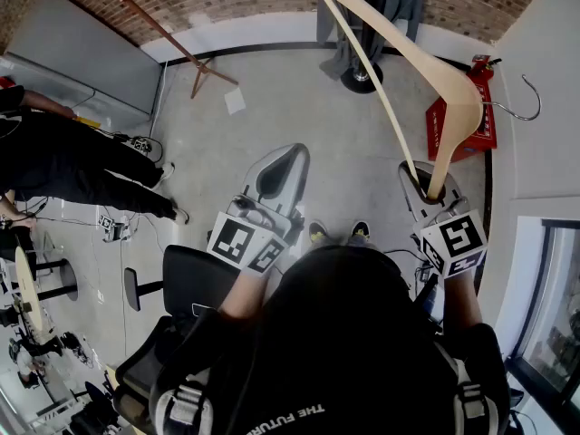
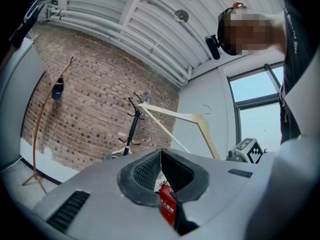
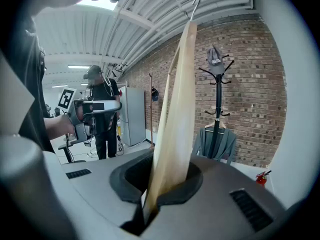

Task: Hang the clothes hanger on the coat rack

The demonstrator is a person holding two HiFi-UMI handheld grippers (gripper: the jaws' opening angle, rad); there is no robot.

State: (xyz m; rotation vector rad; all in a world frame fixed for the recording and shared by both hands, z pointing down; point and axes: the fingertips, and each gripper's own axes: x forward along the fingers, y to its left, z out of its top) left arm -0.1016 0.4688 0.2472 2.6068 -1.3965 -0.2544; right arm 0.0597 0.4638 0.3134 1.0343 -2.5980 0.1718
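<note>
My right gripper (image 1: pixel 426 181) is shut on the lower arm of a pale wooden clothes hanger (image 1: pixel 453 107). The hanger rises steeply from the jaws, and its metal hook (image 1: pixel 526 98) points right toward the white wall. In the right gripper view the hanger (image 3: pixel 177 119) fills the jaws (image 3: pixel 167 181). The black coat rack (image 3: pixel 217 109) stands ahead by the brick wall with a grey garment (image 3: pixel 215 144) and a cap on it. It also shows at the top of the head view as coat rack (image 1: pixel 362 25). My left gripper (image 1: pixel 290 154) is shut and holds nothing, level beside the right one.
A red fire extinguisher box (image 1: pixel 462 130) sits on the floor by the right wall. A person in black (image 1: pixel 72 166) stands at the left near a black office chair (image 1: pixel 181 279). A thin wooden stand (image 1: pixel 172 43) leans by the back wall.
</note>
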